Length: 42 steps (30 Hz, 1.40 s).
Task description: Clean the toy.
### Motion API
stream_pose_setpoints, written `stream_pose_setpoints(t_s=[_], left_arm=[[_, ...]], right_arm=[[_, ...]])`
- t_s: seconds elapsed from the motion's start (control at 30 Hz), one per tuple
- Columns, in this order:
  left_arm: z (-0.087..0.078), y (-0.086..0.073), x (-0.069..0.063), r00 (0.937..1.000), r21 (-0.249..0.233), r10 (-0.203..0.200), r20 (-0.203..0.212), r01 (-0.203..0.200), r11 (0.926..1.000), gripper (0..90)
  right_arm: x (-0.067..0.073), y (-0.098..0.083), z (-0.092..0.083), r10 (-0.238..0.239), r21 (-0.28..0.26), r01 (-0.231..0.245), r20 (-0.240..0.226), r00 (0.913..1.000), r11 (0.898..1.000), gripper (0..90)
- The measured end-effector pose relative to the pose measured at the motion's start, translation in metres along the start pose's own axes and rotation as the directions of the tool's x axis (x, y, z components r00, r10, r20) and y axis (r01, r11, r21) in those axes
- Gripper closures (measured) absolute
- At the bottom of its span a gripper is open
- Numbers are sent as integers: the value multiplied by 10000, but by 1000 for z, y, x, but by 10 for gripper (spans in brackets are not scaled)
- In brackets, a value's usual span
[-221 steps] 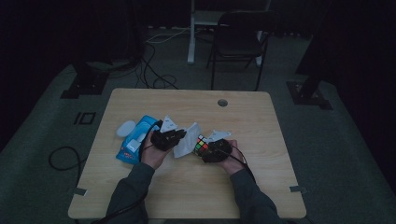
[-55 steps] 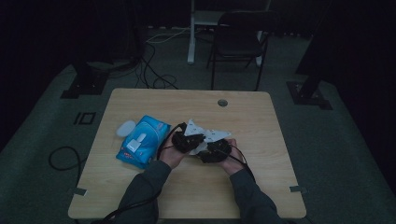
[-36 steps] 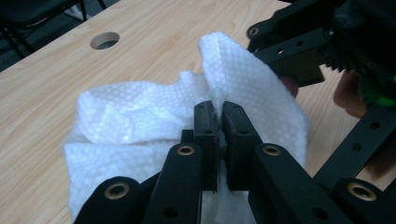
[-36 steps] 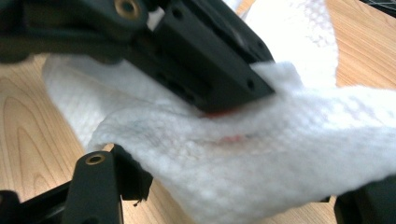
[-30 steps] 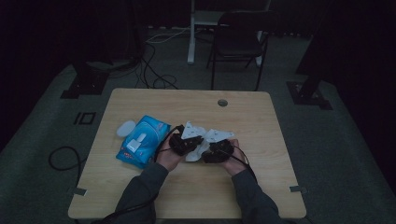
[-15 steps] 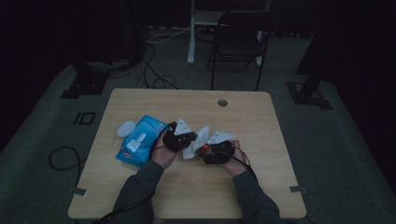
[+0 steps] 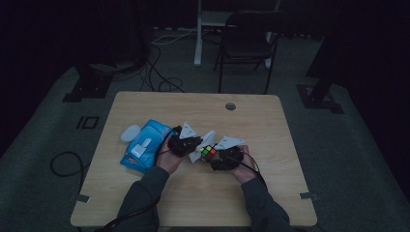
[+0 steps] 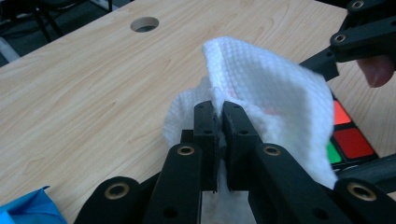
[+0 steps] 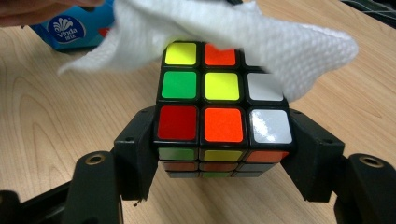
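A multicoloured plastic puzzle cube (image 9: 223, 112) with black edges and 3 rows of 3 stickers on each face is clamped between the 2 black jaws of the right gripper (image 9: 223, 149), which are pressed against its opposite sides just above the light wooden table (image 9: 56, 126). On the face turned upward, yellow and orange stickers are seen in the far row, green, yellow and white in the middle row, and red, orange and white in the near row. A white textured paper wipe (image 8: 261, 93) is pinched in the nearly closed jaws of the left gripper (image 8: 219, 114), and it is draped over the far edge of the cube, so that the far right sticker is covered. In the high view the cube (image 7: 209, 152) is found near the middle of the table (image 7: 270, 125), between the left gripper (image 7: 189, 144) and the right gripper (image 7: 220, 157), with the wipe (image 7: 202, 145) touching its far left side. A blue soft pack of tissues (image 7: 145, 147) with a white flap is laid well to the left of the cube, and a small white round lid (image 7: 130, 132) is set just beyond the pack's left corner. A round cable hole (image 7: 230, 106) is cut in the tabletop beyond the cube.
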State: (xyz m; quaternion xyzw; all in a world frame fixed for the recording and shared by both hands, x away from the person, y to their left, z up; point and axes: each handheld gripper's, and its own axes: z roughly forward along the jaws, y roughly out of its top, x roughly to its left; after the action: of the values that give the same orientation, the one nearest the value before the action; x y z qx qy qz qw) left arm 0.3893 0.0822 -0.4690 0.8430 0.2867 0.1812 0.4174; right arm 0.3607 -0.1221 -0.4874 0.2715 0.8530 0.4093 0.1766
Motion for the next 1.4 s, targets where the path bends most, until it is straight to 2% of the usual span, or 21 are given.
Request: stream_pose_setpoints(t_s=[0.8, 1.1, 1.4], left_arm=[[12, -10, -1, 9998, 488, -21, 206, 11, 9988, 863], [18, -19, -1, 9997, 879, -37, 246, 15, 9961, 862], [16, -19, -2, 9998, 818, -18, 219, 0, 9966, 862]], right_arm=[[-3, 1, -7, 61, -261, -62, -18, 10000, 9996, 345], [-6, 3, -11, 158, -426, -156, 55, 9999, 9990, 345], [-7, 2, -10, 146, -369, -145, 39, 9999, 9992, 344]])
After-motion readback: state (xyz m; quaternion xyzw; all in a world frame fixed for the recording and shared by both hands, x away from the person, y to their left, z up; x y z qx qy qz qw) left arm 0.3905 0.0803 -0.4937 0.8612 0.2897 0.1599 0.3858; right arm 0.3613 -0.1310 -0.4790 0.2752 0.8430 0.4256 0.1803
